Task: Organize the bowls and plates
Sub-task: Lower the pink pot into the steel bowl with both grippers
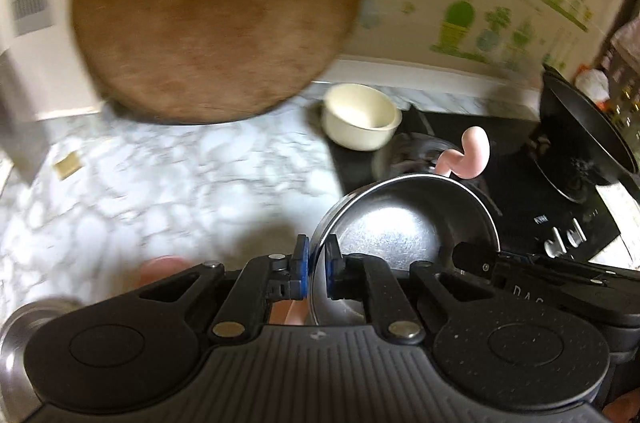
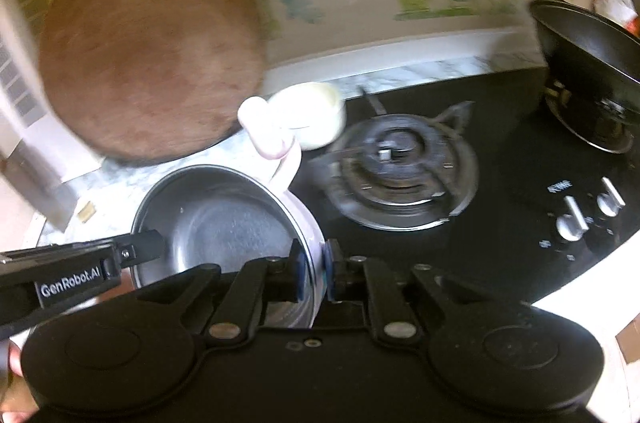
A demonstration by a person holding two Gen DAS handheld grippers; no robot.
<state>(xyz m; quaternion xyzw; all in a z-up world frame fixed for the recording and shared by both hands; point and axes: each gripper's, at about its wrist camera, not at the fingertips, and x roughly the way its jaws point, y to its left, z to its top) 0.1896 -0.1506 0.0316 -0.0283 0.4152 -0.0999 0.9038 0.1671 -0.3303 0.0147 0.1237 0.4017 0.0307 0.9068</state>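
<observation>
Two grippers share one load: the steel pan, which hangs tilted in the air above the seam where the marble counter meets the black hob. My left gripper has its jaws nearly closed on the pan's near-left rim, and my right gripper pinches the opposite wall the same way, so the rim sits between blue pads on both sides. I judge the step to be a two-handed carry of the pan toward its storage spot, which I cannot identify from here. To do it well I would keep both hands level with each other and at constant spacing, since thin rim pinches will slip if the pan twists. The pink handle projects from the pan's far side toward the cream bowl and needs watching in any turn. Beyond the pan, the burner grate stands proud on the hob. Far right of the pan is a black wok; far left, a round wooden board leans on the wall. The open counter left of the pan offers the freest room.
</observation>
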